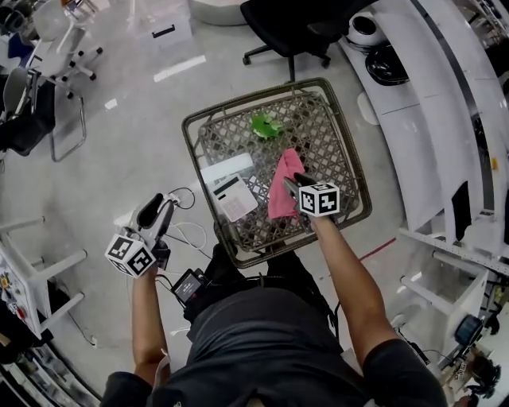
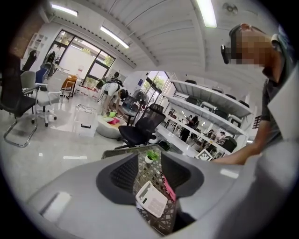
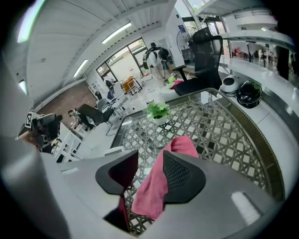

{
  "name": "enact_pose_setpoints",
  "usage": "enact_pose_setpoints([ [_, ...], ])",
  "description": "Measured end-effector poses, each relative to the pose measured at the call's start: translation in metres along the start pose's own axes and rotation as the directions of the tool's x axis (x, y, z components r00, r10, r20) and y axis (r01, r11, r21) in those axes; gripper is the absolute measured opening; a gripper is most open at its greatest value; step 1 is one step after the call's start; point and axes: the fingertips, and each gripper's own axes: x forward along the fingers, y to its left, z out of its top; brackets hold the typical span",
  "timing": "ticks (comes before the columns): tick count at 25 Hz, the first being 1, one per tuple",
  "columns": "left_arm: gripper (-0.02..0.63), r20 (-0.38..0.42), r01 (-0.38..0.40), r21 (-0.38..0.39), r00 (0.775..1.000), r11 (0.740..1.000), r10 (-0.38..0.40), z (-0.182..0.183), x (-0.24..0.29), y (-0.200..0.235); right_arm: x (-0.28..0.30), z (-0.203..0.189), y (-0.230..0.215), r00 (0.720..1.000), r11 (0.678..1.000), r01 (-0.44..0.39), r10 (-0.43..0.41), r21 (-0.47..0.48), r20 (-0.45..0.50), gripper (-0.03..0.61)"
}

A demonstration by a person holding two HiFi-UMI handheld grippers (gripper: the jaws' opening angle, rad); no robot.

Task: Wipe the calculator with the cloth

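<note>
A white calculator (image 1: 235, 197) lies near the front left of a lattice-top table (image 1: 191, 127), partly on a flat white item (image 1: 227, 167). Beside it on the right a pink cloth (image 1: 282, 184) lies crumpled. My right gripper (image 1: 293, 187) is low over the cloth's near end. In the right gripper view its jaws (image 3: 150, 170) stand apart with the cloth (image 3: 159, 182) between them, not pinched. My left gripper (image 1: 155, 208) hangs left of the table over the floor. It (image 2: 149, 172) is open and empty, looking toward the calculator (image 2: 152, 200).
A small green potted plant (image 1: 266, 125) stands at the table's far side. A black office chair (image 1: 294, 24) is behind the table. A white counter with two helmets (image 1: 386, 63) runs along the right. Cables (image 1: 187, 230) trail on the floor at the table's left.
</note>
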Motion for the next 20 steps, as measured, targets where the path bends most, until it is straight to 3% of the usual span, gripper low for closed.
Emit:
enact_pose_setpoints([
  [12,0.163,-0.022,-0.025,-0.037,0.999,0.999,0.025,-0.03,-0.019,0.017,0.068,-0.064,-0.025,0.973,0.993,0.054,-0.075,-0.102,-0.218,0.189],
  [16,0.163,-0.033,-0.042,-0.049,0.999,0.998,0.041,-0.033,-0.026,0.022,0.075,-0.067,-0.034,0.963,0.98,0.096,-0.136,-0.175,-0.234,0.185],
  [20,0.163,-0.032,-0.042,-0.057,0.999,0.997,0.041,-0.039,-0.031,0.029,0.075,-0.066,-0.043,0.957,0.978,0.12,-0.159,-0.17,-0.244,0.089],
])
